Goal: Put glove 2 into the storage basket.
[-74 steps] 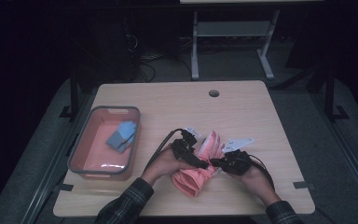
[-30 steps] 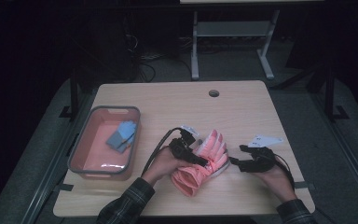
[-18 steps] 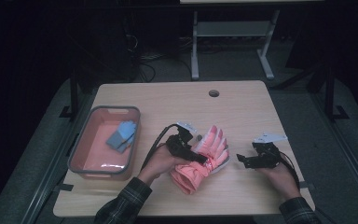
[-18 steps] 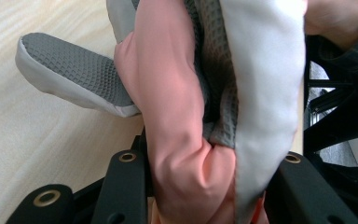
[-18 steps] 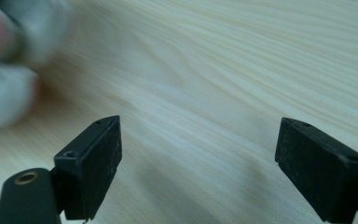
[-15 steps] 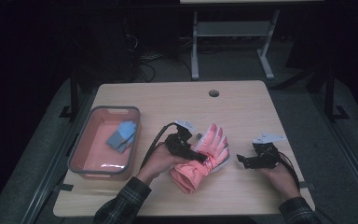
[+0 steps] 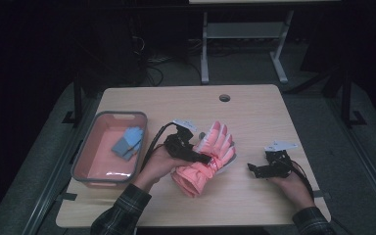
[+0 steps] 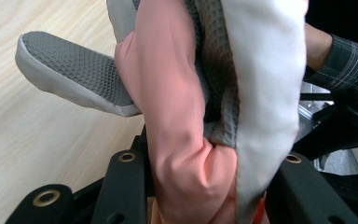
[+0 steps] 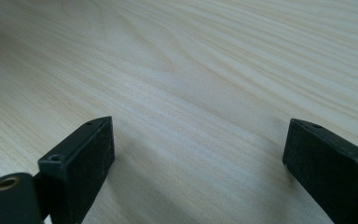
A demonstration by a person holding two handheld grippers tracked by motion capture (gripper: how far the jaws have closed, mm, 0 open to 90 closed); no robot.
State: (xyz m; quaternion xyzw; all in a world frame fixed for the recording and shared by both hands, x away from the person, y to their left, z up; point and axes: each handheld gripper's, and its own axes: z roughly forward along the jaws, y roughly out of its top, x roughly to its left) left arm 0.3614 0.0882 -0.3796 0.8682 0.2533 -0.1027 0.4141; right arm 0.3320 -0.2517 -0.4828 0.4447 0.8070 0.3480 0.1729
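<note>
soft pink cloth glove (image 7: 207,159), matt wood table (image 7: 186,103)

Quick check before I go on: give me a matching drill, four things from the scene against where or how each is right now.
Things:
1. glove
2. left tool
3. right tool
4. blue cloth

States:
A. lying in the pink bin
B. open over bare table, nothing between its jaws
C. pink and grey, clamped at its middle, fingers pointing away from the person
D. shut on the glove

Pairs: 1-C, 2-D, 3-B, 4-A. The right tool's jaws have just been opening.
</note>
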